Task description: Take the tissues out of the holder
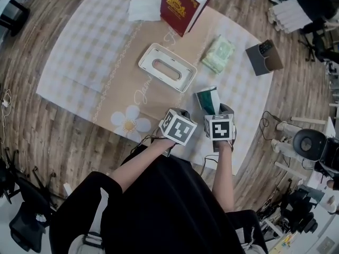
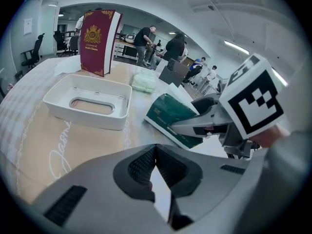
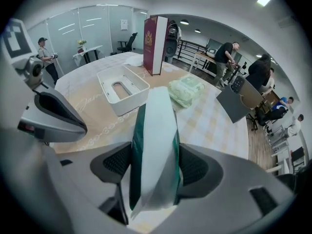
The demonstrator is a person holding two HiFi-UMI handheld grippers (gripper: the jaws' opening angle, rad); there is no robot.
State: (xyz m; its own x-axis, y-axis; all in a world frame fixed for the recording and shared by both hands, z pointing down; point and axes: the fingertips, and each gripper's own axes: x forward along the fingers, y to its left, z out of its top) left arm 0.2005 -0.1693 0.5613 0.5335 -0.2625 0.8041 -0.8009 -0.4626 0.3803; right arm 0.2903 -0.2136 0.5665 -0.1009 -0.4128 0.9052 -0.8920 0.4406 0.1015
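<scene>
The white tissue holder (image 1: pixel 183 81) lies on the tan runner mid-table, its oval slot facing up; it also shows in the left gripper view (image 2: pixel 87 117) and the right gripper view (image 3: pixel 129 101). A green and white tissue pack (image 1: pixel 207 100) (image 2: pixel 170 118) (image 3: pixel 153 140) stands on edge between the pads of my right gripper (image 1: pixel 212 108) (image 3: pixel 153 165), which touch both its sides. It is clear of the holder, toward the table's near edge. My left gripper (image 1: pixel 181 112) (image 2: pixel 156 152) sits just left of the right one, shut with nothing in it.
A dark red book (image 1: pixel 181 5) (image 3: pixel 155 45) stands upright at the far side, with a white sheet (image 1: pixel 144 7) beside it. A pale green soft pack (image 1: pixel 218 54) (image 3: pixel 186 90) and a grey box (image 1: pixel 264 57) lie to the right. People stand in the background.
</scene>
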